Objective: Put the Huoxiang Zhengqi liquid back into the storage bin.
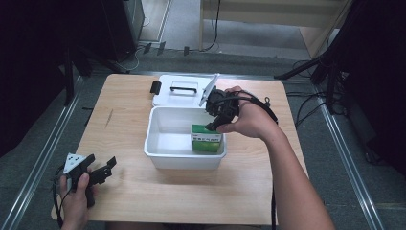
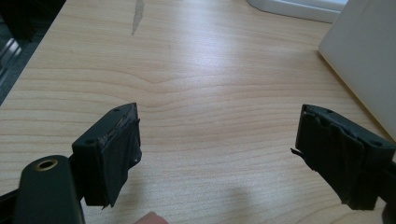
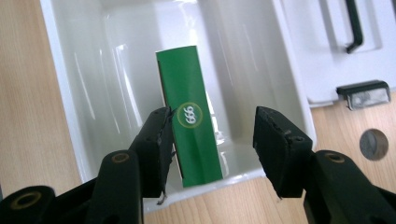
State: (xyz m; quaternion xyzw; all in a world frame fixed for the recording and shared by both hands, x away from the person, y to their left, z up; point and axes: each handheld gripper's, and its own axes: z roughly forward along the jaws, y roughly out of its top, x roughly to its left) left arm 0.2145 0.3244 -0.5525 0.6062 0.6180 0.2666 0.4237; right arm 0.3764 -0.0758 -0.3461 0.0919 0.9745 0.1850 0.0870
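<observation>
A green box [image 1: 207,139] with a white label stands on edge in the right end of a white bin [image 1: 158,155] at the table's middle. My right gripper [image 1: 213,127] hovers over it, pointing down. In the right gripper view the green box [image 3: 189,116] sits below and between the jaws of my right gripper [image 3: 212,135]; they stand apart and do not press on it. The bin's wall [image 3: 70,93] surrounds the box. My left gripper [image 1: 107,167] rests low at the table's front left. In its own view my left gripper [image 2: 219,140] is wide open over bare wood.
The bin's white lid [image 1: 177,88] with a black handle lies flat behind the bin; the lid [image 3: 322,46] has a black latch [image 3: 363,93] at its edge. The wooden table [image 1: 191,196] has bare room in front. Dark stands and cables surround the table.
</observation>
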